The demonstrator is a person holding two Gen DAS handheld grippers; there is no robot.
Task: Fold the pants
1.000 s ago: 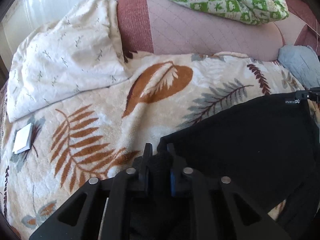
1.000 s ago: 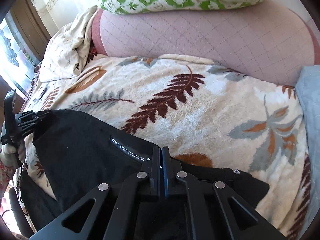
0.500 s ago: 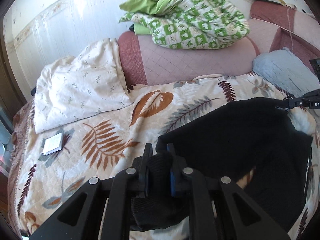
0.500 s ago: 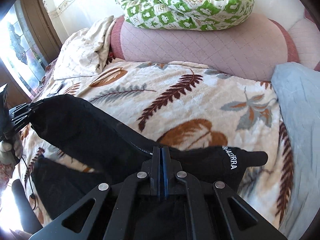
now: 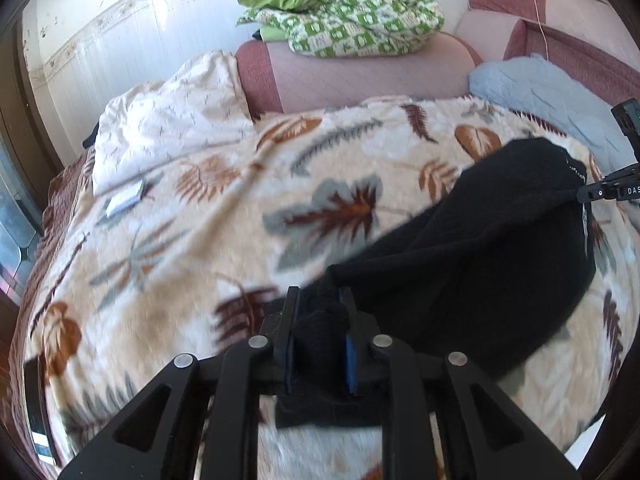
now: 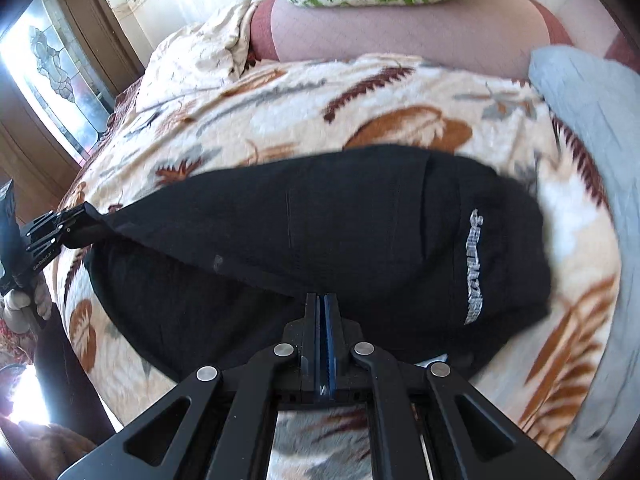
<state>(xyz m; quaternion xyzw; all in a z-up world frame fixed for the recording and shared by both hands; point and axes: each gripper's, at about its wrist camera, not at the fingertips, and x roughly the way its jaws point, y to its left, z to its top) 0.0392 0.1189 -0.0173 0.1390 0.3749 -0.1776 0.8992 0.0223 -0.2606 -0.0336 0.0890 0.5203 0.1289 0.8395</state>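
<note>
Left gripper (image 5: pixel 319 334), at the bottom centre of its view, has a thick bunch of the black pants (image 5: pixel 472 264) between its narrowly parted jaws, which have just eased slightly apart; the cloth stretches to the right edge, over the leaf-patterned blanket (image 5: pixel 208 216).

In the right wrist view, the right gripper (image 6: pixel 321 334) at bottom centre pinches the pants' near edge, jaws almost together. The fold looks under way, not yet laid flat.
</note>
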